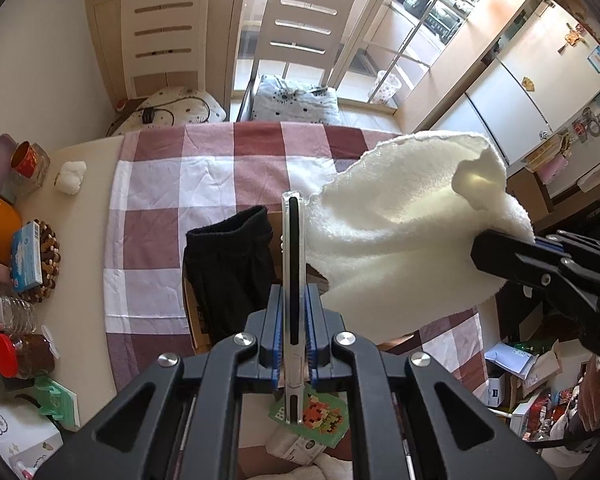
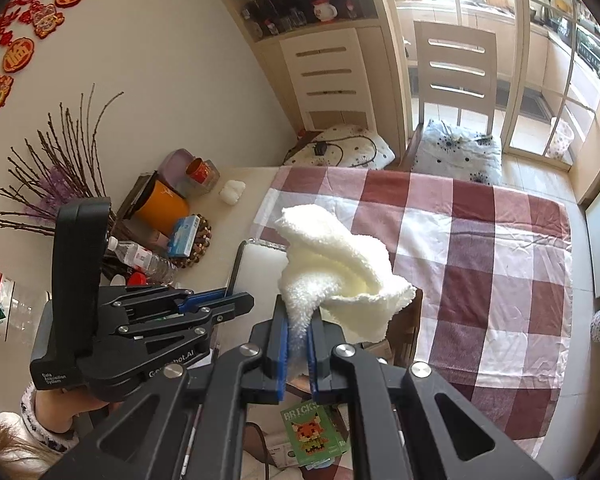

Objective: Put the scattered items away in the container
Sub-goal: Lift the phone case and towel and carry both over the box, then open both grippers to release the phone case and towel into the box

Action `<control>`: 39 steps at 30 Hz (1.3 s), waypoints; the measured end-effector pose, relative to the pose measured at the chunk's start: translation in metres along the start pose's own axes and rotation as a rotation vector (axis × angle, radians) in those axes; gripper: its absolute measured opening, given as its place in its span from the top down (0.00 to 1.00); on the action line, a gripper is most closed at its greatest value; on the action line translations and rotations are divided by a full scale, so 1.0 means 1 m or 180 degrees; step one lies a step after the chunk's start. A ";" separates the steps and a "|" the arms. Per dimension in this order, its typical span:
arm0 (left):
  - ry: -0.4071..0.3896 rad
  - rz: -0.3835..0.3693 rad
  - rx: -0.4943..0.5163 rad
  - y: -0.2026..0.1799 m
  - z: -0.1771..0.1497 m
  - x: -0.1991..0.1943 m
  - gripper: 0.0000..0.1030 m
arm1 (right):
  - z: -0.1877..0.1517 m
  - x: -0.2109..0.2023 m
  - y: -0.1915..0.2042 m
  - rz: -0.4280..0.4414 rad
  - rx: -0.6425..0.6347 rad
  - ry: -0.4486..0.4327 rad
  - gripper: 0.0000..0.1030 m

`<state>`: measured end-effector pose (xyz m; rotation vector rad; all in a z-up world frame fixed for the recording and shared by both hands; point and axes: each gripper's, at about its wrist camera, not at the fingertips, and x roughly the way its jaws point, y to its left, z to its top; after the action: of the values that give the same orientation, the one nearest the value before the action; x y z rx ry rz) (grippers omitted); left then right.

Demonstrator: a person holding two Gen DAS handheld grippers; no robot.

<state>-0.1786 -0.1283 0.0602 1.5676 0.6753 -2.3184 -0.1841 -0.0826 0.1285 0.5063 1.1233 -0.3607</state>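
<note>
My left gripper [image 1: 294, 292] is shut on a thin phone [image 1: 292, 248] in a clear case, held edge-on and upright. In the right wrist view the left gripper [image 2: 240, 300] shows from the side, with the phone [image 2: 256, 264] sticking out flat. My right gripper [image 2: 298, 312] is shut on a fluffy white towel [image 2: 332, 276], which hangs bunched above the table. The towel [image 1: 400, 232] fills the right of the left wrist view, beside the right gripper [image 1: 484, 248]. Below both lies a cardboard box [image 1: 199, 320] with a black garment [image 1: 228, 272] draped in it.
A red-and-white checked cloth [image 1: 204, 184] covers the table. Along the left edge stand an orange cup [image 2: 162, 208], a blue packet on a wooden trivet [image 1: 28, 256], bottles and a red-lidded jar [image 1: 22, 354]. A green bricks box [image 2: 312, 436] lies below the grippers. Two chairs stand beyond the table.
</note>
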 end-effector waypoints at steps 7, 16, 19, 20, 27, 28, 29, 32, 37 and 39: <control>0.0184 0.0029 -0.0025 0.006 -0.002 0.025 0.90 | -0.005 0.026 -0.014 0.0024 0.0081 0.0226 0.93; 0.0278 0.0075 -0.0086 0.012 0.000 0.042 0.90 | -0.010 0.045 -0.023 0.0049 0.0073 0.0386 0.93; 0.0304 0.0091 -0.0101 0.013 0.001 0.047 0.90 | -0.012 0.048 -0.022 0.0065 0.0051 0.0415 0.93; 0.0310 0.0095 -0.0105 0.013 0.001 0.049 0.90 | -0.012 0.049 -0.022 0.0067 0.0045 0.0426 0.93; 0.0319 0.0142 -0.0104 0.013 0.001 0.053 0.90 | -0.016 0.061 -0.024 0.0051 0.0028 0.0532 0.90; 0.0325 0.0157 -0.0104 0.013 0.001 0.053 0.90 | -0.016 0.064 -0.024 0.0035 0.0021 0.0552 0.90; 0.0345 0.0178 -0.0106 0.013 0.001 0.054 0.86 | -0.017 0.067 -0.024 -0.0010 -0.0005 0.0584 0.90; 0.0437 0.0272 -0.0079 0.012 0.000 0.057 0.41 | -0.020 0.077 -0.021 -0.0251 -0.0184 0.0735 0.77; 0.0395 0.0411 0.0041 0.007 -0.002 0.049 0.27 | -0.023 0.073 -0.016 -0.0537 -0.0459 0.0734 0.57; 0.0393 0.0411 0.0030 0.008 -0.002 0.047 0.27 | -0.021 0.067 -0.016 -0.0540 -0.0476 0.0673 0.56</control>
<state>-0.1910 -0.1318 0.0146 1.7165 0.5732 -2.1498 -0.1818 -0.0854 0.0570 0.3226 1.3920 -0.3729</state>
